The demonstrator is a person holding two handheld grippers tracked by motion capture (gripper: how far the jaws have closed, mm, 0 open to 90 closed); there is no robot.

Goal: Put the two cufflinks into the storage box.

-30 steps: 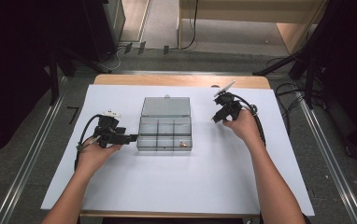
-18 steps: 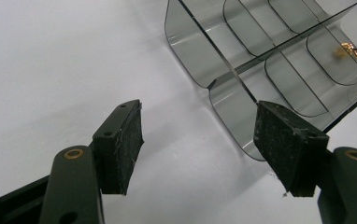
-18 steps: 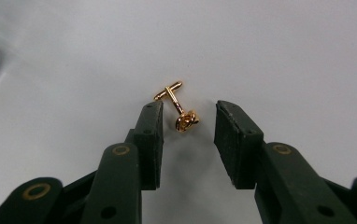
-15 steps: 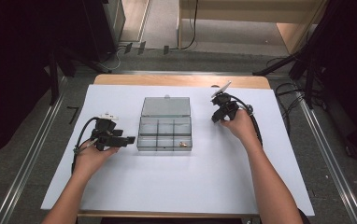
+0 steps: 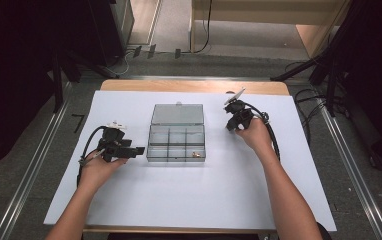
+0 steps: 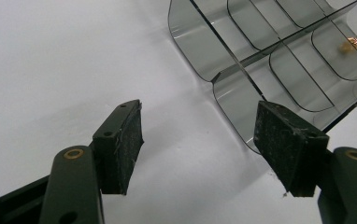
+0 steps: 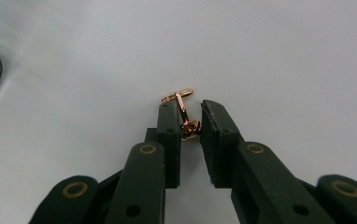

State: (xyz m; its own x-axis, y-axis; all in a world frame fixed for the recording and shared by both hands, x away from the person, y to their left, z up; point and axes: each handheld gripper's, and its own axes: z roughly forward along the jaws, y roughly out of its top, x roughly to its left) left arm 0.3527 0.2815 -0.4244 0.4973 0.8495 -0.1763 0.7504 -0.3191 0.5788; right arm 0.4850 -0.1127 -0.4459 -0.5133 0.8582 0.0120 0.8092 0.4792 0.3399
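R hand-held gripper [image 7: 189,122] is sitting over the white desk [image 5: 189,200], to the R of the clear compartment box [image 5: 176,136] and a bit apart from it. Its jaws have just been closing, and a small gold cufflink [image 7: 182,114] is sitting btwn them: the round head is lying down in the narrow gap, touching the L pad, while the bar end is sticking out past the tips. The gap is nearly gone, so the jaws are pinching the cufflink at its head. In the high view this R gripper [image 5: 235,116] is pointing down at the desk, w/ the person's R hand [image 5: 254,135] wrapping its body and the cable trailing back along the forearm.

L hand-held gripper [image 6: 200,140] is standing wide open w/ nothing btwn the pads, hovering low over the desk just beside the box's L front corner; one pad is overlapping the box wall in its own view, contact can't be told. In the high view the L gripper [image 5: 138,149] is lying level, pointing at the box, L hand [image 5: 99,167] holding it.

The box is sitting mid-desk w/ its lid [image 5: 177,114] folded open toward the back. A second gold piece [image 5: 195,154] is lying in the front R compartment.
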